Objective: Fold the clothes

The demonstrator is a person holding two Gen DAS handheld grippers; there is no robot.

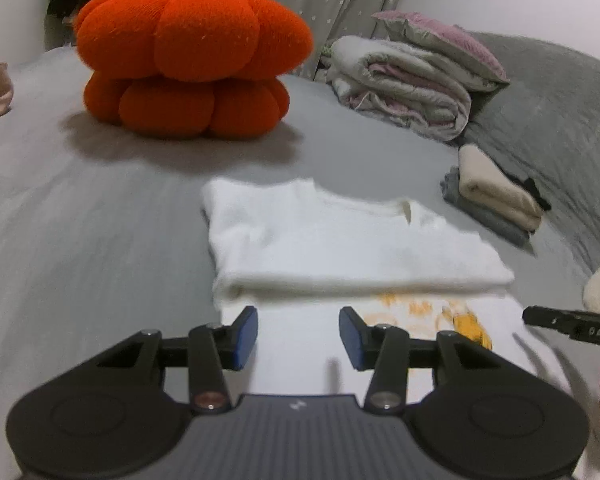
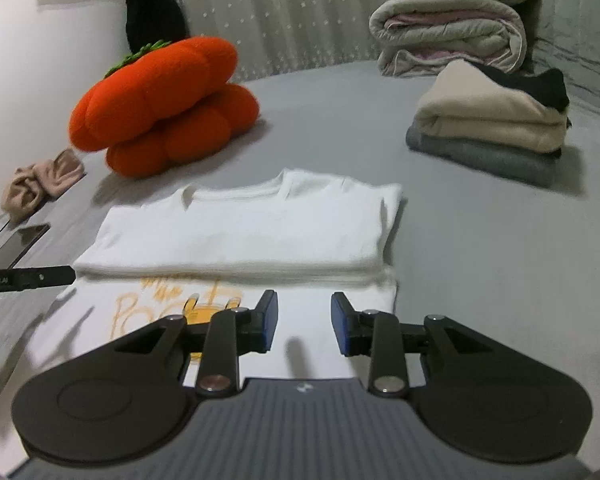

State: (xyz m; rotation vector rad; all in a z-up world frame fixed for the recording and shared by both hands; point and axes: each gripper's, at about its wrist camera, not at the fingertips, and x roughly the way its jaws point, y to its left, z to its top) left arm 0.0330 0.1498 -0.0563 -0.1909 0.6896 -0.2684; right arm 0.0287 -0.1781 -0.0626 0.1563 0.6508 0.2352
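Two tools, left [image 1: 298,334] and right [image 2: 304,326], hover with jaws spread wide, empty, above a half-folded white shirt [image 2: 244,232] lying on the grey bed [image 2: 480,248], near an orange pumpkin cushion [image 2: 160,100].

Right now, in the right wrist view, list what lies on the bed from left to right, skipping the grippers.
Phone → beige crumpled cloth → orange pumpkin cushion → white T-shirt → stack of folded clothes. The rolled quilt sits behind the stack, so I leave it unplaced.
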